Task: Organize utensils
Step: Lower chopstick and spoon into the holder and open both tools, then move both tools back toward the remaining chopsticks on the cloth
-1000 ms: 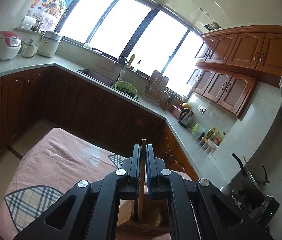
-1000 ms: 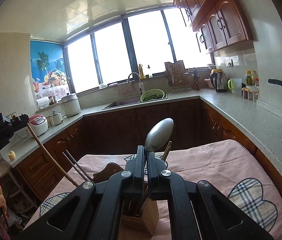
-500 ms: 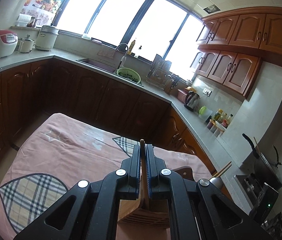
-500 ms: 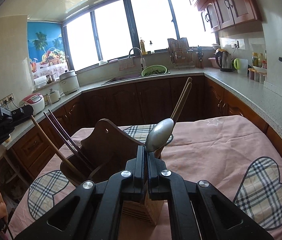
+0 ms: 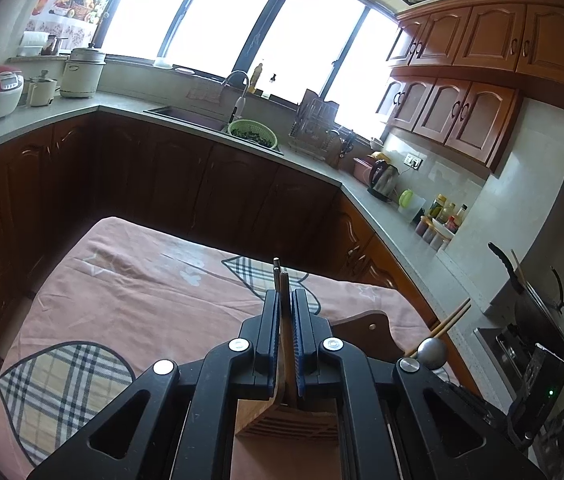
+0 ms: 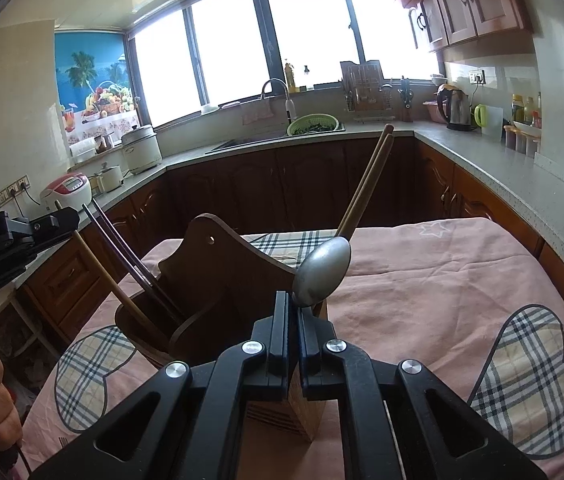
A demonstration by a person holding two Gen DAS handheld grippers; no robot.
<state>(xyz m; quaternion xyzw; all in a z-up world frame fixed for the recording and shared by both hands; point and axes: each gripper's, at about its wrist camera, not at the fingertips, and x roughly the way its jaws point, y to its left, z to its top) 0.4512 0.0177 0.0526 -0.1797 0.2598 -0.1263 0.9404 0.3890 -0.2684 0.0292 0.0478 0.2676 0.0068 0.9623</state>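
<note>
Over the wooden holder (image 6: 222, 280) on the pink-clothed desk (image 6: 442, 280), the right tongs (image 6: 293, 312) pinch a metal spoon (image 6: 324, 270), while the left tongs (image 5: 285, 300) clamp a wooden chopstick (image 5: 285, 280). Both utensils look partly lowered; chopsticks (image 6: 366, 184) already stand inside. Releasing remains.

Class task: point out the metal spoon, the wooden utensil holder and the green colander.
metal spoon (image 6: 324, 272), right wrist view, on its bowl.
wooden utensil holder (image 6: 222, 276), right wrist view, on its backboard.
green colander (image 5: 252, 131), left wrist view, on its rim.
</note>
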